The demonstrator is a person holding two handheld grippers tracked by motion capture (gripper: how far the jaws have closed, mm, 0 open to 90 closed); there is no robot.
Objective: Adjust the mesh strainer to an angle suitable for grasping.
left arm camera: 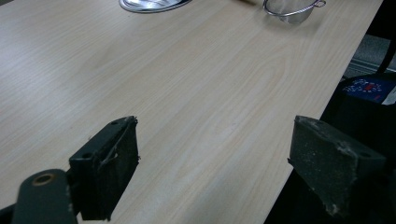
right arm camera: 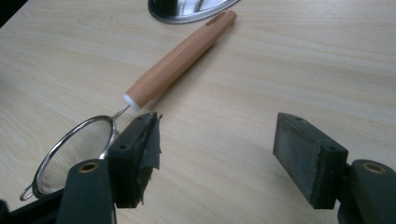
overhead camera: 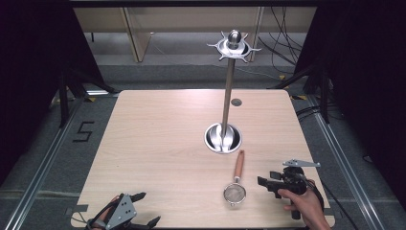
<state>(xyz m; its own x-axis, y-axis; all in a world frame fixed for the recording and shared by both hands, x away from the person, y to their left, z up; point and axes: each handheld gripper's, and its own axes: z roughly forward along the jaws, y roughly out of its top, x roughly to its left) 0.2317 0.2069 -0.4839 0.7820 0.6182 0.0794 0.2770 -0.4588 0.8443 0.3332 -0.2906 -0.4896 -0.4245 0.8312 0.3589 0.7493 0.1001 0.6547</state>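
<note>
One strainer (overhead camera: 235,192) with a wooden handle lay near the table's (overhead camera: 158,143) front edge, just left of my right gripper (right arm camera: 215,154), whose jaws gaped wide and empty. One steel stand (overhead camera: 223,136) stood beyond. My left gripper (left arm camera: 212,163) likewise gaped, holding nothing.

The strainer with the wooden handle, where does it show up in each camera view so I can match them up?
High view: strainer lower right of centre, just left of the right gripper.
Left gripper view: its mesh bowl at the top edge, right of centre.
Right gripper view: strainer runs from lower left to top centre, beside the jaws.
Shared landmark: the rack's round steel base, just beyond the handle's end.
</note>
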